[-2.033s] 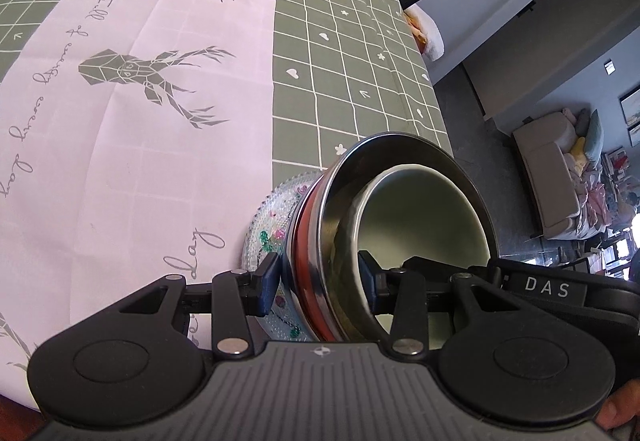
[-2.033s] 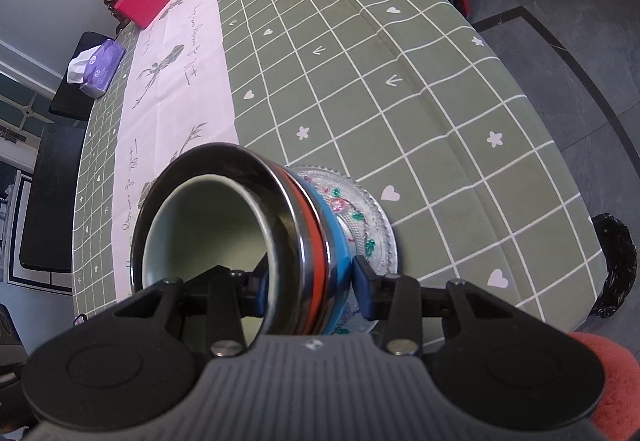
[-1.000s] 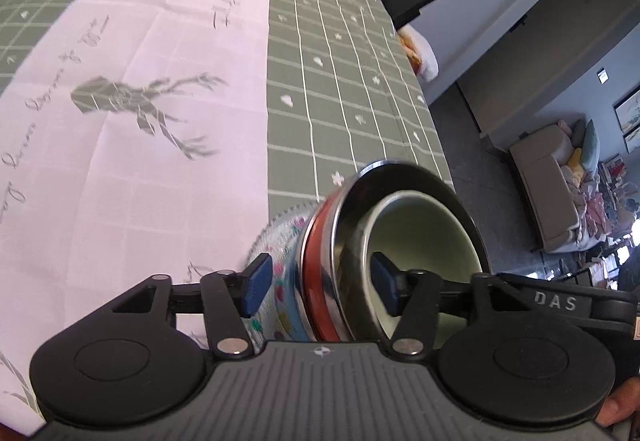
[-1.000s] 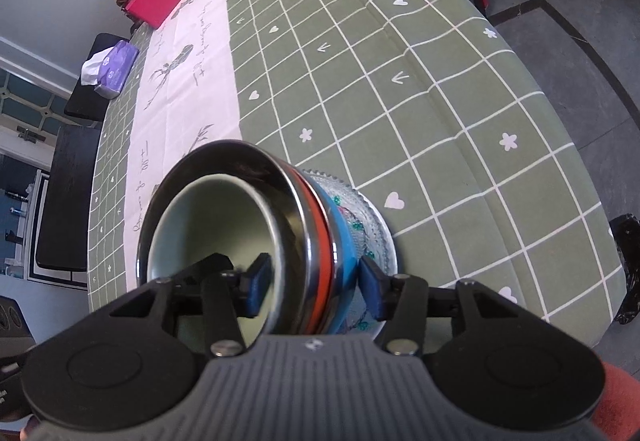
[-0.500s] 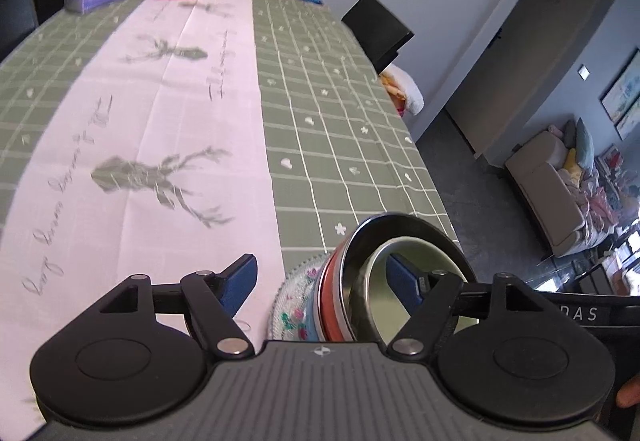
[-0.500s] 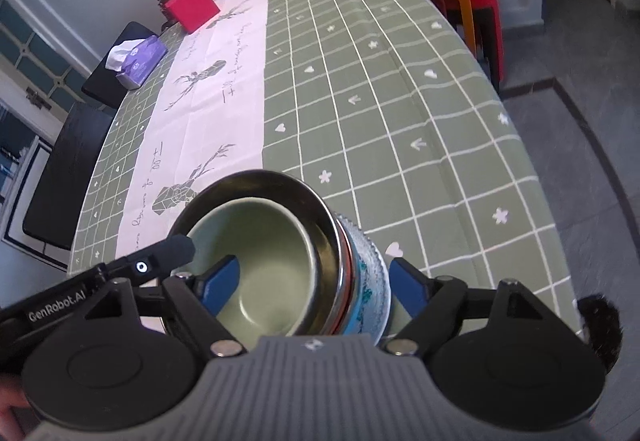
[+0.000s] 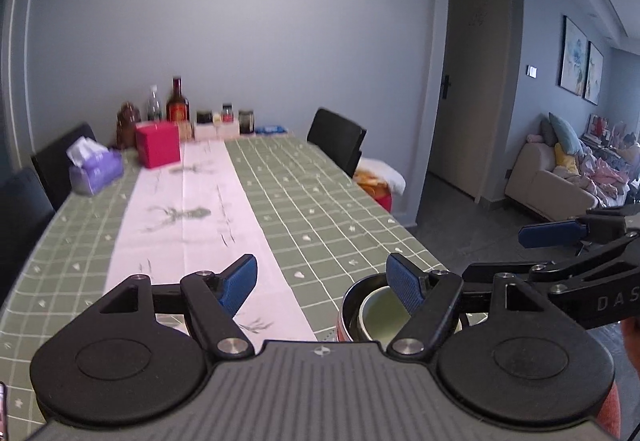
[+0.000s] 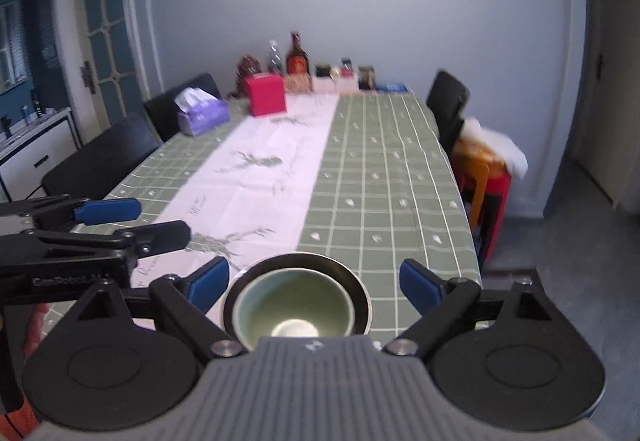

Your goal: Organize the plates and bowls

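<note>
Both claws spread wide, empty: left gripper (image 7: 322, 283), right gripper (image 8: 314, 283) just opened. Nested bowls (image 8: 296, 305) near table (image 8: 400, 177) edge: heavy, slippery, breakable; grip opposite rims.

Below the right gripper (image 8: 314, 281), a glossy glazed green bowl (image 8: 294, 311) nests in a shiny steel bowl (image 8: 352, 283) on the matt cloth (image 8: 384, 177).

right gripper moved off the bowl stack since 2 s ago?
Yes. The right gripper has backed up and away from the bowl stack on the tablecloth; its jaws have just been opening, clear of the rim.
</note>
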Action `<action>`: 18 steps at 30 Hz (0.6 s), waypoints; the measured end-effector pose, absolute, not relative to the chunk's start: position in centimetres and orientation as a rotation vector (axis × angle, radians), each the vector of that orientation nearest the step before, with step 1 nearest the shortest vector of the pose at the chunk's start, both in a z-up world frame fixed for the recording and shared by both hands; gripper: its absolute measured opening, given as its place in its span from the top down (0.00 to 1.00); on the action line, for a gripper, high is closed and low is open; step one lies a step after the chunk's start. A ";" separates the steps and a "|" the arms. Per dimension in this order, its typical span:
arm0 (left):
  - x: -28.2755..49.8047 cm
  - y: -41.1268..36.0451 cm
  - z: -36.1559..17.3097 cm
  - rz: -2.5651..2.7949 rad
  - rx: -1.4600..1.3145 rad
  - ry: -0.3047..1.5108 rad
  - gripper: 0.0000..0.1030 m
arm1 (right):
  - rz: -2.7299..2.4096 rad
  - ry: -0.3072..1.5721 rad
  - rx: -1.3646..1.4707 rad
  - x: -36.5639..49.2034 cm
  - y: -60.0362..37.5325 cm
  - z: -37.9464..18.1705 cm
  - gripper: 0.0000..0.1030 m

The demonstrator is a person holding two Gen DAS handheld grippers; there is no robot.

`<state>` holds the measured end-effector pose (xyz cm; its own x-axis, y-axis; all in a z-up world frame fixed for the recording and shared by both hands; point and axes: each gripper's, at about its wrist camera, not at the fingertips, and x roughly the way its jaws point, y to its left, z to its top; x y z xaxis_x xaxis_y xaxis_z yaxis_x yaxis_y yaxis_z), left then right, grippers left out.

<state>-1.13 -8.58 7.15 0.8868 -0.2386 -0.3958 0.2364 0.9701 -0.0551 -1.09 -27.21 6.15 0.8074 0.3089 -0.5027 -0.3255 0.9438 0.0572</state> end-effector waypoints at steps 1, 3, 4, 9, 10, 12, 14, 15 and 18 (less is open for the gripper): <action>-1.9 -8.5 7.2 -0.239 0.000 0.393 0.16 | 0.339 0.511 -0.036 -2.1 -27.0 6.3 0.05; -3.3 -8.4 7.5 -0.216 0.008 0.358 0.16 | 0.338 0.455 -0.046 -4.1 -26.5 6.6 0.04; -3.9 -8.4 7.6 -0.205 0.016 0.339 0.16 | 0.343 0.433 -0.052 -5.1 -26.3 6.7 0.04; -7.4 -8.4 8.0 -0.189 0.044 0.277 0.16 | 0.349 0.370 -0.036 -9.2 -25.4 5.9 0.04; -8.0 -8.5 7.9 -0.193 0.056 0.270 0.15 | 0.358 0.368 -0.034 -9.9 -25.2 5.6 0.04; -8.8 -8.8 7.6 -0.167 0.091 0.271 0.09 | 0.358 0.370 -0.036 -11.1 -24.8 4.9 0.04; -9.5 -8.9 7.0 -0.148 0.115 0.283 0.07 | 0.324 0.368 -0.035 -12.3 -24.7 4.1 0.04; -9.9 -8.8 6.6 -0.146 0.114 0.300 0.07 | 0.307 0.365 -0.037 -12.9 -24.6 3.8 0.04; -10.3 -8.4 5.5 -0.141 0.093 0.339 0.07 | 0.263 0.370 -0.041 -14.1 -24.4 2.5 0.04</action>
